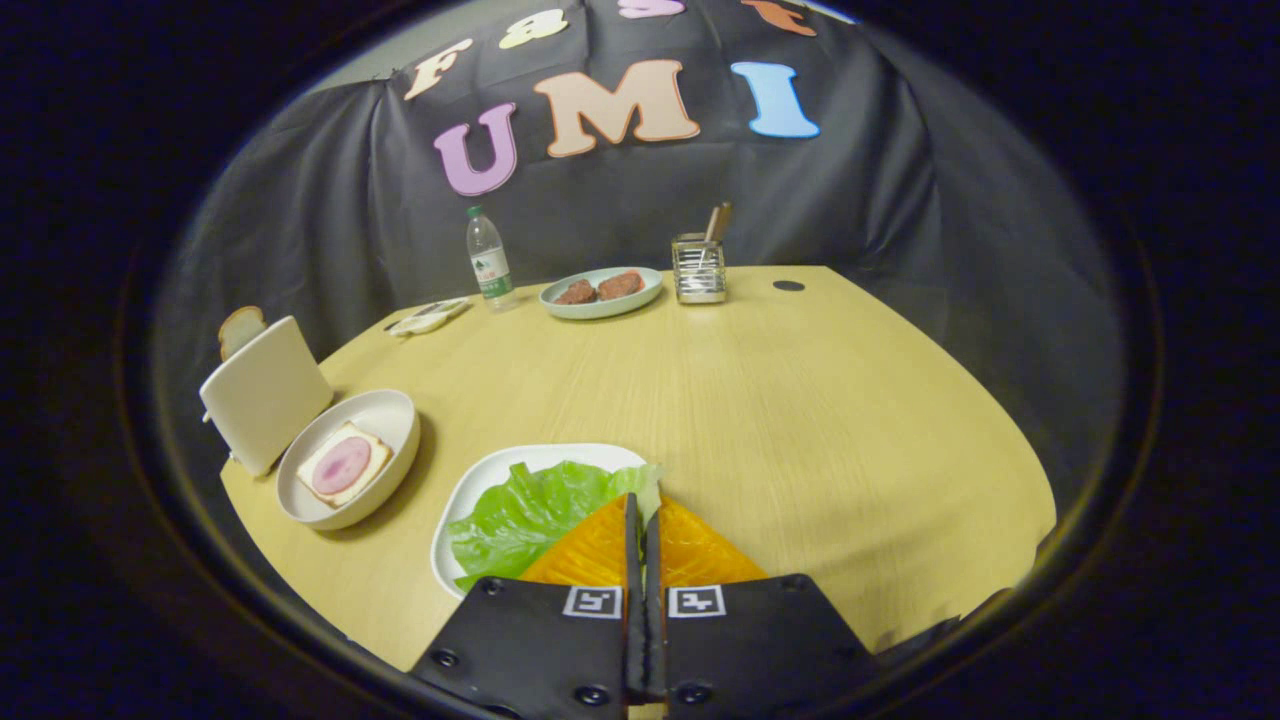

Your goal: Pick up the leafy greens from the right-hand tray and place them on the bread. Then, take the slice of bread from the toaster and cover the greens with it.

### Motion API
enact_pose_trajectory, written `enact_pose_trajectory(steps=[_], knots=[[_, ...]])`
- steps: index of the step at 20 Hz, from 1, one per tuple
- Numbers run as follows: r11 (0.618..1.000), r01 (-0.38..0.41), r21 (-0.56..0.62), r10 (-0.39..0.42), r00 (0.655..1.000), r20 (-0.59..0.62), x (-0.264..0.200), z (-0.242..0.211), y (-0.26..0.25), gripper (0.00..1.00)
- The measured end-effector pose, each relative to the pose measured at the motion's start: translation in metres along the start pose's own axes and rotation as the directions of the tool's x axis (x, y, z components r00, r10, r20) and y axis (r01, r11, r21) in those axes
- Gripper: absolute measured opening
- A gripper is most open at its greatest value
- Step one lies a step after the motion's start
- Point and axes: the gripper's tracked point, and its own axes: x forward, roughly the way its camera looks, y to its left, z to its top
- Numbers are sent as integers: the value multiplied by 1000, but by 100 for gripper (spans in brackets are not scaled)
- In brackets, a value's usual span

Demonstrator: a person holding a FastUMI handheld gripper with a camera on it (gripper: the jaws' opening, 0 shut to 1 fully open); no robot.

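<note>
The leafy greens (530,515) lie flat on a white tray (480,480) just ahead of and partly under my fingers. My gripper (643,505) is shut, its fingers pressed together with the tips over the right edge of the greens; nothing shows pinched between them. To the left, a white bowl (385,415) holds a bread slice topped with a pink round of meat (343,465). Beyond the bowl stands a white toaster (265,390) with a slice of bread (240,328) sticking up out of it.
At the table's far side are a water bottle (489,260), a plate with two brown pieces (601,291), a small flat packet (430,317) and a metal holder with utensils (699,268). The wooden tabletop (800,420) stretches bare to the right.
</note>
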Motion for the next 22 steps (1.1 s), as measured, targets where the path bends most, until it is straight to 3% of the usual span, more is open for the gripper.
enact_pose_trajectory(steps=[11,22], knots=[[999,-47,26,42,985,169,-38,48,23,3],[984,-179,-14,175,943,282,-65,90,117,3]])
